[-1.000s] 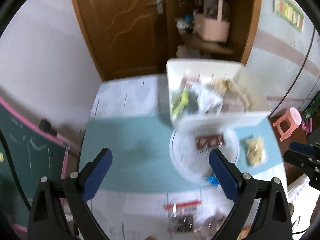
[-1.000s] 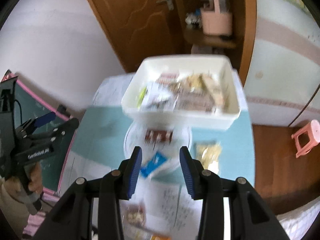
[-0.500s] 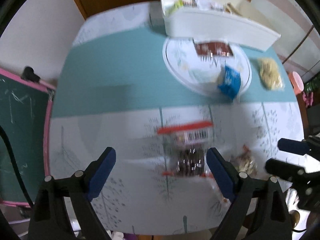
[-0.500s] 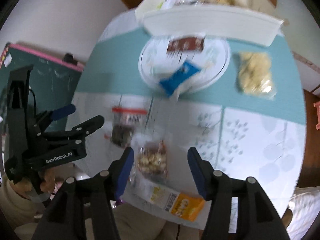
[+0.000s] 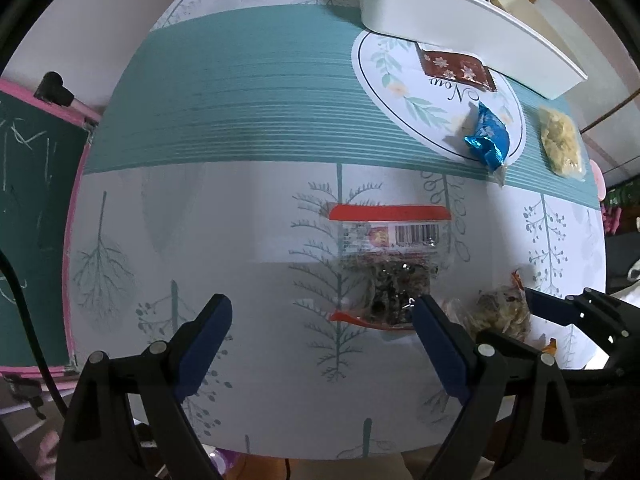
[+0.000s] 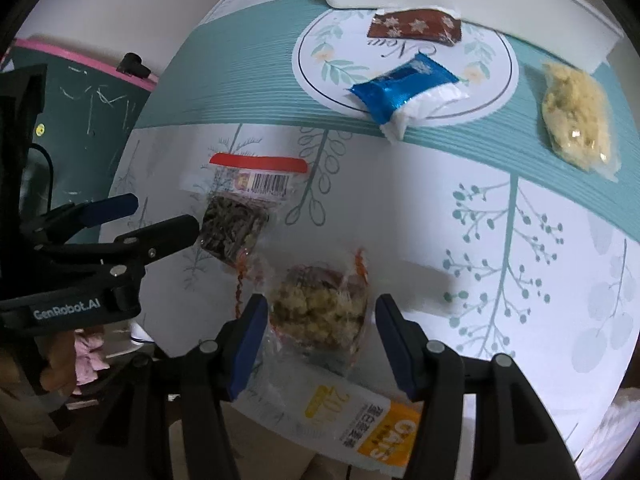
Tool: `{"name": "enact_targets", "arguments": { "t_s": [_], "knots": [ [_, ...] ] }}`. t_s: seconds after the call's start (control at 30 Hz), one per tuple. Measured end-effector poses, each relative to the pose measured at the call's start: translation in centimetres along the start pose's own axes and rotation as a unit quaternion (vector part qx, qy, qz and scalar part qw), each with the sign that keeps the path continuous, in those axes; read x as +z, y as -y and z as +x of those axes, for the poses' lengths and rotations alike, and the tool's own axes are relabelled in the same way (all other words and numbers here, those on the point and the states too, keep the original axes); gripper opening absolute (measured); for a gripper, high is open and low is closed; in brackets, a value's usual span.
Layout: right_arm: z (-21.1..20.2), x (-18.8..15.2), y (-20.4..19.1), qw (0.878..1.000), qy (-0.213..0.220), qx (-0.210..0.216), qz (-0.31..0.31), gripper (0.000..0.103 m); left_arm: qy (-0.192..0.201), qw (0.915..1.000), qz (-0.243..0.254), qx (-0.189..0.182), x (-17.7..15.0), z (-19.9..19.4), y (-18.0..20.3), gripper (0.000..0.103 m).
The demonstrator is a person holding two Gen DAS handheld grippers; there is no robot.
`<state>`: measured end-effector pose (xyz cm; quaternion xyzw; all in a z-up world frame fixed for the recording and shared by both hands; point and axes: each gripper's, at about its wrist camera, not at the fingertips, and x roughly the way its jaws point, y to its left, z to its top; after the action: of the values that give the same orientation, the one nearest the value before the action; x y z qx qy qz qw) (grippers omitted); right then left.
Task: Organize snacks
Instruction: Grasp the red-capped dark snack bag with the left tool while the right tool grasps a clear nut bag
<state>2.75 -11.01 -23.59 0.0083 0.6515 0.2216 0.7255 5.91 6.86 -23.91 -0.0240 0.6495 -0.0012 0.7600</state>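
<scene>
My right gripper (image 6: 318,334) is spread wide, straddling the clear granola pouch (image 6: 320,312) at lower centre, not yet clamped. My left gripper (image 5: 320,344) is also apart, its tip beside the red-sealed dark packet (image 5: 384,268). I'd close on the pouch's bulk, not its crinkly edge. The oats packet (image 6: 352,420) overhangs the near table (image 6: 520,280) edge, so lift straight up. Open room is to the right; the white bin (image 6: 460,4) sits top.

Both tools are dropping toward the near worktop (image 5: 248,208). The right tool (image 6: 320,336) is now straddling the oat pack (image 6: 320,308), and the bin (image 5: 460,12) is sliding out of view.
</scene>
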Motion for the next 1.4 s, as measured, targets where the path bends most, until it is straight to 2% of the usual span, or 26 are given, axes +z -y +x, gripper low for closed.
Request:
{"name": "enact_targets", "arguments": {
  "t_s": [0.1, 0.23, 0.43, 0.57, 0.63, 1.07, 1.17, 1.33, 1.4],
  "knots": [
    [0.2, 0.0, -0.4, 1.0, -0.001, -0.014, -0.016, 0.051, -0.005, 1.0, 0.0, -0.008, 0.3, 0.5, 0.3, 0.092],
    [0.1, 0.2, -0.8, 0.999, 0.011, -0.033, -0.023, 0.049, -0.01, 0.9998, 0.003, -0.016, 0.7, 1.1, 1.1, 0.092],
    [-0.9, 0.8, 1.9, 0.997, 0.036, -0.068, 0.03, 0.049, -0.019, 0.9995, 0.012, -0.021, 1.0, 2.0, 2.3, 0.091],
    [-1.7, 1.0, 3.5, 0.994, 0.045, -0.077, 0.055, 0.049, -0.03, 0.9989, 0.011, -0.034, 1.2, 2.8, 2.9, 0.068],
    [-2.0, 1.1, 3.9, 0.994, 0.05, -0.077, 0.062, 0.049, -0.035, 0.9989, 0.008, -0.031, 1.3, 3.2, 3.0, 0.064],
    [-2.9, 0.7, 4.3, 0.995, 0.055, -0.063, 0.061, 0.049, -0.033, 0.9981, 0.052, 0.008, 1.7, 3.8, 6.4, 0.065],
    [-2.8, 1.0, 4.4, 0.995, 0.054, -0.061, 0.061, 0.049, -0.048, 0.996, 0.069, 0.029, 1.6, 4.3, 7.6, 0.082],
    [-3.1, 0.9, 4.5, 0.995, 0.056, -0.059, 0.063, 0.049, -0.052, 0.9971, 0.055, 0.013, 1.8, 4.8, 7.6, 0.083],
    [-3.2, 0.9, 4.6, 0.995, 0.056, -0.059, 0.063, 0.049, -0.052, 0.997, 0.056, 0.004, 1.9, 4.8, 7.8, 0.079]
  ]
}}
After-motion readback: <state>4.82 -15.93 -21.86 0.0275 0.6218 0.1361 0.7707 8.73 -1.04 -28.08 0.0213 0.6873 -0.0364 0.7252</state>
